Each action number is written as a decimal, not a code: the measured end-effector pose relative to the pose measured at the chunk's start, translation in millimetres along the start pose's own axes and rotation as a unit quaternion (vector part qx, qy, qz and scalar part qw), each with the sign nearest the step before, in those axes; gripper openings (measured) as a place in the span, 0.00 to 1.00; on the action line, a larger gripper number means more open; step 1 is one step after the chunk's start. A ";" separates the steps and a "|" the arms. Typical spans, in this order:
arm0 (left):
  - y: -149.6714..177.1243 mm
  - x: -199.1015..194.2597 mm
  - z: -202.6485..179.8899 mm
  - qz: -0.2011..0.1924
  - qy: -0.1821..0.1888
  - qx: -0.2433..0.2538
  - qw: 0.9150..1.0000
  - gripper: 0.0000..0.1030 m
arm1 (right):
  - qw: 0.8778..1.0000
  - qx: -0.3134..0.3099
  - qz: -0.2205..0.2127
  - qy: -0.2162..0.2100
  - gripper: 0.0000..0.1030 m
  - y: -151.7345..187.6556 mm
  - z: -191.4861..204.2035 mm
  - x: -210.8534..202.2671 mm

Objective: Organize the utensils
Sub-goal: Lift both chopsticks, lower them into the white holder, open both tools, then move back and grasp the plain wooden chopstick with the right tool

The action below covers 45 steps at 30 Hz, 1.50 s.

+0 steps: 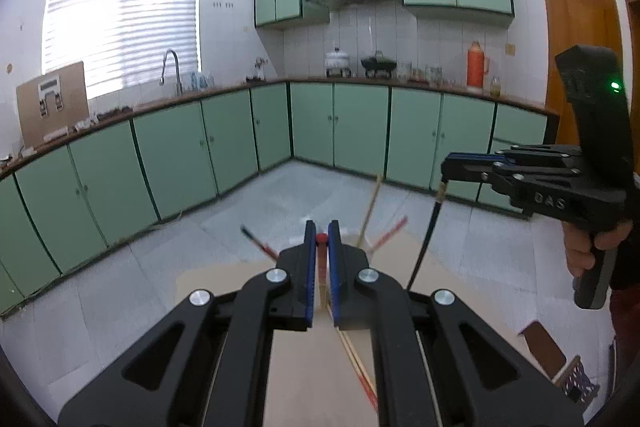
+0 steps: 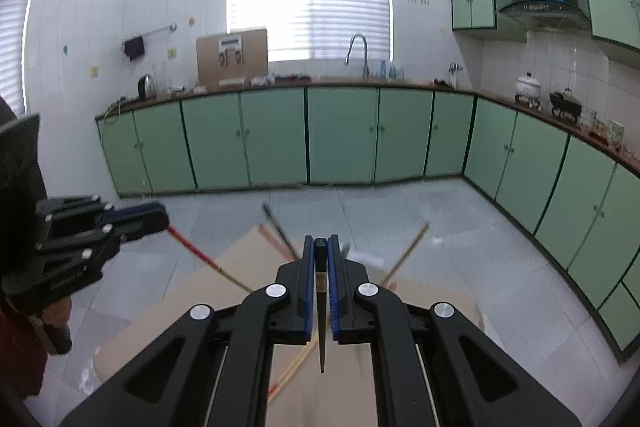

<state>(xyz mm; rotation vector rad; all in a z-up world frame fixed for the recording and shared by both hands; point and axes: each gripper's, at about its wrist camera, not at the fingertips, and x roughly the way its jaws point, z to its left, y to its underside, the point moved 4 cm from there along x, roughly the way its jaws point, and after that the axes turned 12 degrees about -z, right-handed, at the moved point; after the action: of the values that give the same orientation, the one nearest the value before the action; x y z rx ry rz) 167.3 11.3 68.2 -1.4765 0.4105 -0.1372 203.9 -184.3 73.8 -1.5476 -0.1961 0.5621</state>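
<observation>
My left hand-held gripper (image 1: 321, 243) is pinching a red chopstick (image 1: 321, 259) between its blue pads; the stick stands nearly upright, round red end at the fingertips, pale lower shaft dropping below the jaws. My right hand-held gripper (image 2: 321, 251) is pinching a black chopstick (image 2: 321, 291), square dark end up, a tan band below it, tapering to a point that hangs free above the desk (image 2: 420, 307). Both sticks are held clear of the surface. Beneath them I see more chopsticks (image 1: 362, 371) lying crossed on the tan desk, red, black and bamboo, blurred. The desk's far edge falls off to grey tiled floor (image 1: 140, 279), wide open out to the green cabinets (image 1: 224, 143). In the left view, a dark mesh basket (image 1: 578, 383) sits at the desk's right edge.
</observation>
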 end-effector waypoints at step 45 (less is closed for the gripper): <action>39.7 93.9 44.2 0.017 -0.066 -0.024 0.997 0.74 | 0.993 0.026 -0.037 0.114 0.59 31.5 -55.1 41.4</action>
<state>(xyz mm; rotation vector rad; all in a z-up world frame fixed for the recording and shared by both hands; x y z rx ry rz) 263.2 25.0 13.7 -1.5144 0.3331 -0.0016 258.0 -216.4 31.7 -1.5346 -0.0638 0.3269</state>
